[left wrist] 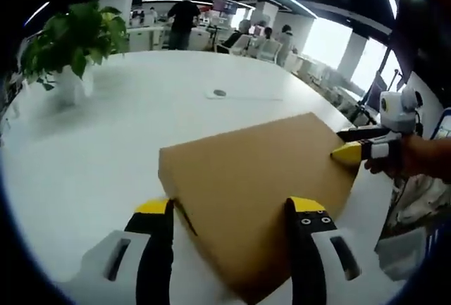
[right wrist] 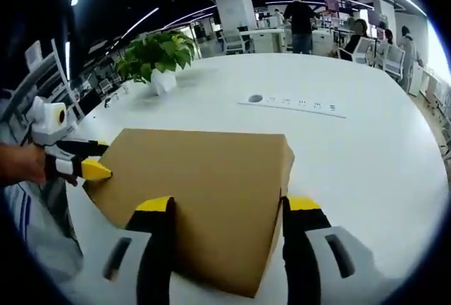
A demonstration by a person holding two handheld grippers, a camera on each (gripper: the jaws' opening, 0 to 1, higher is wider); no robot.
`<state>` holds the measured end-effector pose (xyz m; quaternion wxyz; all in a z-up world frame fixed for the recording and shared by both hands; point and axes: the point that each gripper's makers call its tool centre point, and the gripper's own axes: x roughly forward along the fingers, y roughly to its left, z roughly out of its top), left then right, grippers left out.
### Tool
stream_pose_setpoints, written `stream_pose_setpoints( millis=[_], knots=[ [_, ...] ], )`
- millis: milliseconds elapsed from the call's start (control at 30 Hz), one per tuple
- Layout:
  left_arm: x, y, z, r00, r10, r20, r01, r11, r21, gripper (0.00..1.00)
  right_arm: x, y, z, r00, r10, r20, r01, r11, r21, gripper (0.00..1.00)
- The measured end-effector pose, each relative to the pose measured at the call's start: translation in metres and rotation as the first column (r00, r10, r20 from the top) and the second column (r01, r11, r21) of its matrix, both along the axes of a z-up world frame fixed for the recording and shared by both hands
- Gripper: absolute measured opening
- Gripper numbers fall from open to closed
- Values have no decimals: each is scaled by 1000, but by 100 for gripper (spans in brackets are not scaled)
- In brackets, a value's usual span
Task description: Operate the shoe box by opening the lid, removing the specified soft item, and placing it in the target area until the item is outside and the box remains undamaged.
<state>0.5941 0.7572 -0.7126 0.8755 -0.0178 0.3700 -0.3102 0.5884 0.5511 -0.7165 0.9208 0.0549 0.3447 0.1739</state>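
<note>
A shut brown cardboard shoe box (left wrist: pixel 246 185) lies on the white table (left wrist: pixel 91 150). My left gripper (left wrist: pixel 229 206) is open, its yellow-tipped jaws wide apart on either side of the box's near corner. From the right, a hand brings my right gripper (left wrist: pixel 356 151) to the box's far right corner. In the right gripper view the box (right wrist: pixel 201 178) again lies flat with its lid down. The right gripper (right wrist: pixel 229 205) is open and straddles the box's near edge. The left gripper (right wrist: pixel 90 159) is at the box's left corner, held by a hand.
A potted plant (left wrist: pixel 70 44) (right wrist: pixel 158 55) stands at the far side of the table. A flush socket strip (right wrist: pixel 292 103) (left wrist: pixel 220 94) sits beyond the box. Desks, chairs and people are in the background. The table's edge runs close behind the box on the person's side.
</note>
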Motion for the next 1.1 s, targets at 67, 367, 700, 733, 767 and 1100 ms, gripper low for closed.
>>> stream_pose_setpoints(
  millis=[67, 367, 700, 733, 767, 1100],
  knots=[
    [0, -1, 0, 1000, 2, -9, -2, 1000, -5, 66, 0, 1, 0, 1000, 4, 1, -4, 1000, 2, 58],
    [-1, -1, -1, 1000, -29, -10, 29, 1000, 3, 68, -1, 2, 0, 1000, 5, -4, -5, 1000, 8, 56],
    [-8, 2, -1, 999, -42, -19, 42, 999, 15, 70, -15, 5, 1, 1000, 18, -25, -18, 1000, 10, 54],
    [-10, 3, -1, 999, -42, -20, 42, 999, 16, 70, -18, 6, 1, 999, 20, -27, -20, 1000, 9, 53],
    [-11, 3, -1, 999, -41, -20, 42, 999, 16, 69, -20, 7, 1, 999, 21, -27, -21, 1000, 10, 53],
    [-28, 9, 0, 998, -53, -24, 53, 998, 21, 70, -46, 14, 1, 999, 22, -29, -21, 1000, 13, 53]
  ],
)
